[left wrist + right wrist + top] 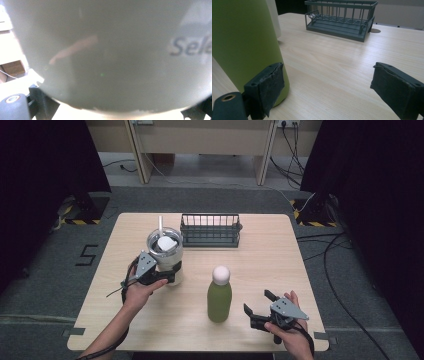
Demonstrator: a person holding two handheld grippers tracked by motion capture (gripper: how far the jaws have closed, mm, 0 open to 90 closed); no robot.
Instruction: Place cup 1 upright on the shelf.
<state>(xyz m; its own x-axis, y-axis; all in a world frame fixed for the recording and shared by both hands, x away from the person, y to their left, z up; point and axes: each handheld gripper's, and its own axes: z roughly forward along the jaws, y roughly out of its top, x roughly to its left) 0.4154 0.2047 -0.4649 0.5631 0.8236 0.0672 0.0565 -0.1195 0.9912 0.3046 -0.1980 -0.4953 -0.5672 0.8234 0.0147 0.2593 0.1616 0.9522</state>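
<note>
While my left gripper (170, 275) clamps the steel lidded tumbler with white straw (165, 251), my right gripper (259, 308) rests wide open. It sits on the wooden bench (260, 265) just beside the green bottle with white cap (219, 296).

"Sele" on tumbler (125, 62); "5" on floor (86, 255)

Open desk (265, 270) right of the green bottle (219, 296), clear up to the wire rack (210, 230) blocking the far middle. Narrow lane between bottle and steel tumbler (166, 251) on the left. Bare strip along the near edge between both hands. Far left corner free too.
</note>
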